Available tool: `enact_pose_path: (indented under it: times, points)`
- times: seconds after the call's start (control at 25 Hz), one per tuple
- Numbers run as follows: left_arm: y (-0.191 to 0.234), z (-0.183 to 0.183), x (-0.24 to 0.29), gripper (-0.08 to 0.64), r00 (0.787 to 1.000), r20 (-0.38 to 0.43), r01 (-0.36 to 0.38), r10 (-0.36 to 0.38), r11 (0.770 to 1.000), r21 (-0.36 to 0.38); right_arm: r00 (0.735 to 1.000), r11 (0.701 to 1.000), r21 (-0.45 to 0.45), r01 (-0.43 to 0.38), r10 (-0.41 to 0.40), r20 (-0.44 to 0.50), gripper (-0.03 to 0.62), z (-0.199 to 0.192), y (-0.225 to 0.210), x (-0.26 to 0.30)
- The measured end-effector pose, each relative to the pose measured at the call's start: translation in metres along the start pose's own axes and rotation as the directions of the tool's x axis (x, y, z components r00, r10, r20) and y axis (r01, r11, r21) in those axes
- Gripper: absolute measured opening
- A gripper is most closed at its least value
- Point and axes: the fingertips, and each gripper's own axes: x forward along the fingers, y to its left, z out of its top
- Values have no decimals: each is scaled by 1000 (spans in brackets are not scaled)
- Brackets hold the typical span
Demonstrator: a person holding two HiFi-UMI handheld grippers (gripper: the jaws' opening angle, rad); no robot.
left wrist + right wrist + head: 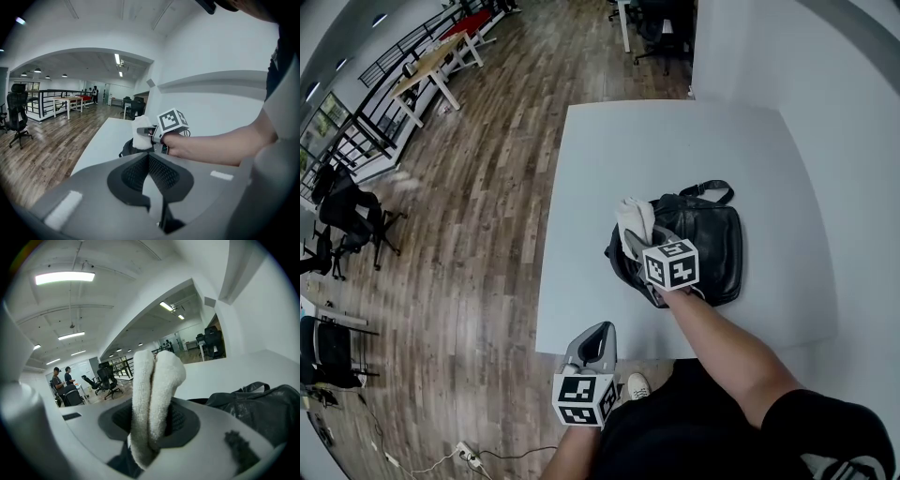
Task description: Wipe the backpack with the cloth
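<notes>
A black backpack (705,242) lies flat on the white table (675,141), right of its middle. My right gripper (636,242) hovers over the bag's left end, shut on a folded white cloth (634,219). In the right gripper view the cloth (152,399) stands up between the jaws and the backpack (262,408) lies to the right. My left gripper (592,345) is held at the table's near edge, left of the bag, jaws together with nothing in them. The left gripper view looks past the left gripper (148,157) at the right gripper (146,134), cloth (139,132) and backpack (126,148).
A white wall (844,141) runs along the table's right side. Wooden floor (478,234) lies to the left, with office chairs (352,216), a railing and desks (441,61) farther off. Two people (62,377) stand far back in the right gripper view.
</notes>
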Motion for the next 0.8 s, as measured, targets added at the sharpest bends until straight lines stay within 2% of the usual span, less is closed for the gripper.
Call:
enact_pose_path:
  times: [0.8]
  points:
    - [-33,6,10,8,996,-7,87,-87,995,47,994,994,21,111,-111,20,121,-3,-49,-50]
